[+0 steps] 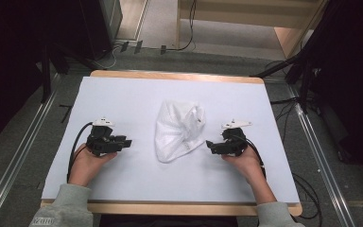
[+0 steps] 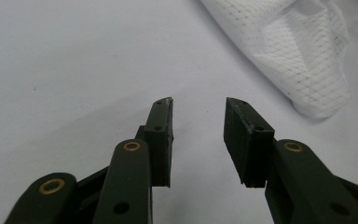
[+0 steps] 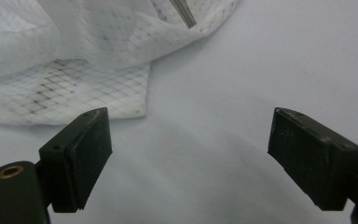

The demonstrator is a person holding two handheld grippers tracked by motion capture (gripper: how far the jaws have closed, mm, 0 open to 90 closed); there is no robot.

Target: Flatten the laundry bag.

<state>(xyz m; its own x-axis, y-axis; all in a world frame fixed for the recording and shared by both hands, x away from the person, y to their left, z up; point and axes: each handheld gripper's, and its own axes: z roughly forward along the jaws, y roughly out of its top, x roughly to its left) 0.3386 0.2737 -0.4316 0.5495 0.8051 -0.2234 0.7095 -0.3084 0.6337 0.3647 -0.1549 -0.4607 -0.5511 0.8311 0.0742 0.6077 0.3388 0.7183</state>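
Left tongs [image 1: 126,142], released with a narrow gap and empty, rested on the white counter [image 1: 123,184] beside a crumpled white mesh bag [image 1: 178,130] lying mid-counter, contents not discernible, while right tongs [image 1: 209,144], spread wide and empty, faced its near edge, apparently poised to grip.

The white mesh bag [image 2: 289,51] runs off the top edge in both gripper views, its contents untellable.
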